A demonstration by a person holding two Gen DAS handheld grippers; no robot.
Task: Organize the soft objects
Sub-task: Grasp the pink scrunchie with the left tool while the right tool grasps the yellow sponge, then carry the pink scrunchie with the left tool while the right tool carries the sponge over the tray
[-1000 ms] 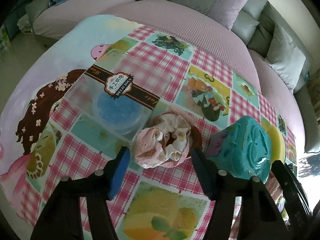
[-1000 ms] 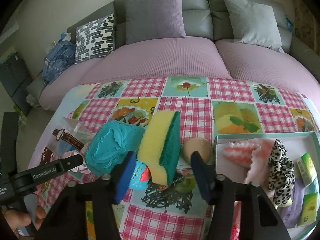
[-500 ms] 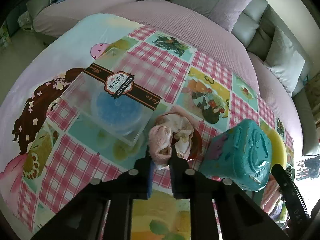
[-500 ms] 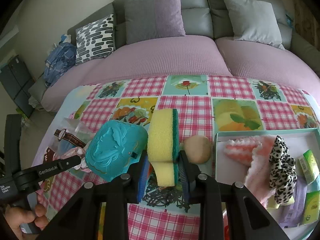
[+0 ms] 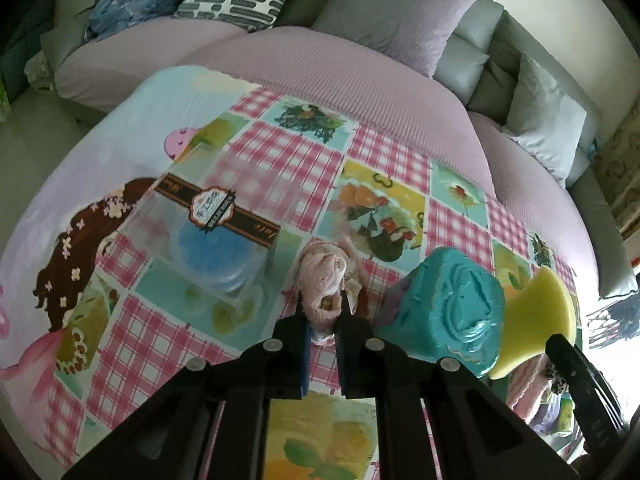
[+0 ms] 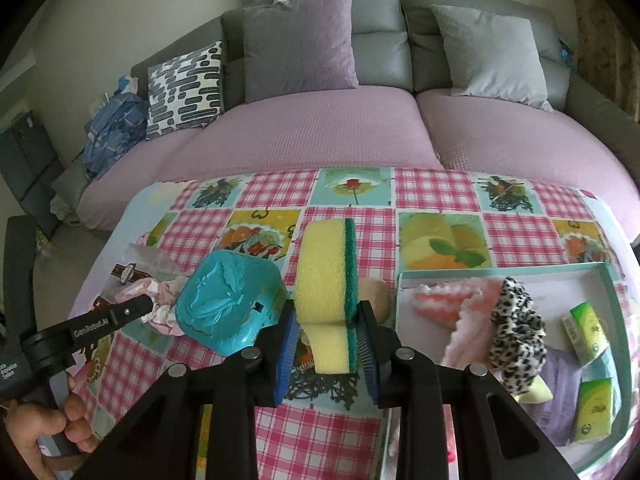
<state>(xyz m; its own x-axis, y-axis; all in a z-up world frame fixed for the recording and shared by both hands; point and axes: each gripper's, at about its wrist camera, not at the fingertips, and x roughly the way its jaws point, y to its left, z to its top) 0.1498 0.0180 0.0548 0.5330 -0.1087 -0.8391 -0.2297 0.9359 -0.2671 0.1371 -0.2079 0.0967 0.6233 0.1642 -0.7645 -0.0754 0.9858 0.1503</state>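
My left gripper (image 5: 323,316) is shut on a pink and cream scrunchie (image 5: 326,276) and holds it just above the checked tablecloth. My right gripper (image 6: 326,338) is shut on a yellow and green sponge (image 6: 326,280), lifted off the table; the sponge also shows in the left wrist view (image 5: 536,312). A teal-rimmed tray (image 6: 500,270) at the right holds a pink cloth (image 6: 448,300), a leopard scrunchie (image 6: 516,328) and small green packets (image 6: 586,328). The left gripper also shows in the right wrist view (image 6: 120,314).
A teal embossed box (image 5: 448,308) stands between the two grippers. A clear plastic box (image 5: 212,232) with a blue item inside lies at the left. A tan round object (image 6: 376,294) sits behind the sponge. A sofa with cushions (image 6: 300,44) runs behind the table.
Both grippers closed from open, the left on the pink scrunchie and the right on the sponge. Both have since lifted their objects a little.
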